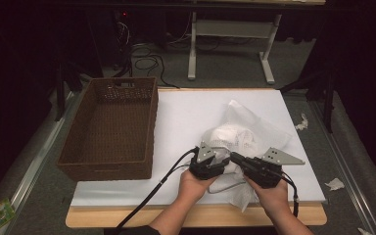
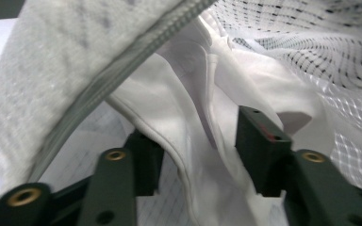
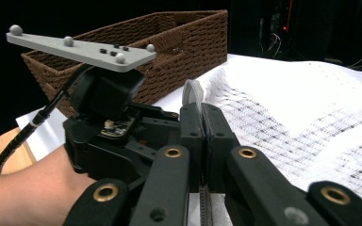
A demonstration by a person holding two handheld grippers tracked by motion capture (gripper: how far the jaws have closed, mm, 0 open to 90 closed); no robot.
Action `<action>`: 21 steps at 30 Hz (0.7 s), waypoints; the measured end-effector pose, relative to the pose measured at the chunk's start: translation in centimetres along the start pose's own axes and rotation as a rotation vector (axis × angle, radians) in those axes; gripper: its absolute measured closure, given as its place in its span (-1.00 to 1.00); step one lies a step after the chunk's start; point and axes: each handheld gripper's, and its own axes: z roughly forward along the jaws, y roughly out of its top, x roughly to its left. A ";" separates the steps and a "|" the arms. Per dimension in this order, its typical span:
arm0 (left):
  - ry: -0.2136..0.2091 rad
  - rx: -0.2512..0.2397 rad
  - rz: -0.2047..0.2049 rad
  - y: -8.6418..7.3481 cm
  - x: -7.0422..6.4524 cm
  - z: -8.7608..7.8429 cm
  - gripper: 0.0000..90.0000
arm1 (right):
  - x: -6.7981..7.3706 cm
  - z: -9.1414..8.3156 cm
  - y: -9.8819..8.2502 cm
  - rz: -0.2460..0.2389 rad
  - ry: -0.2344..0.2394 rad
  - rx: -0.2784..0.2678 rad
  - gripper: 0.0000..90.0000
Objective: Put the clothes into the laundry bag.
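Both my tongs at the mesh laundry bag, near edge of the surface

My right tongs (image 3: pixel 202 141) are clamped on the bag's zipper edge (image 3: pixel 193 94). My left tongs (image 2: pixel 198 150) stand parted, white cloth (image 2: pixel 188 94) lying loose between the pads, nothing pressed. The white mesh bag (image 1: pixel 240 134) sits on the white surface (image 1: pixel 186 112), right of the brown wicker basket (image 1: pixel 110 127), which stands at the left, well apart from my hands.
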 end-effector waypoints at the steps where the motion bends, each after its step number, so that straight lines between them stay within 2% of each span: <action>1: -0.001 0.003 0.001 -0.1 0.1 -0.2 0.08 | 0.0 0.0 0.0 0.001 -0.001 0.000 0.98; 6: -0.007 0.008 0.002 -0.5 0.3 -1.4 -0.10 | -0.1 0.0 -0.1 0.001 -0.003 0.004 0.98; 9: -0.014 0.012 0.010 -0.7 0.4 -2.4 -0.15 | -0.1 0.0 -0.1 0.002 -0.003 0.004 0.98; 12: -0.005 0.011 0.024 -0.8 0.7 -3.7 -0.14 | -0.1 -0.1 -0.1 0.003 -0.004 0.000 0.98; 15: 0.048 0.005 0.032 -0.8 1.5 -4.8 -0.09 | -0.2 -0.2 -0.1 0.004 -0.004 -0.005 0.98; 17: 0.095 0.004 0.020 -0.7 2.2 -5.0 -0.06 | -0.2 -0.2 0.0 0.003 -0.004 -0.009 0.98; 19: 0.130 0.014 -0.001 -0.6 2.9 -4.6 -0.08 | -0.1 -0.2 0.0 0.003 -0.004 -0.008 0.97; 21: 0.156 0.034 0.001 -0.5 3.2 -3.7 -0.16 | -0.1 -0.2 0.0 0.005 -0.006 -0.007 0.97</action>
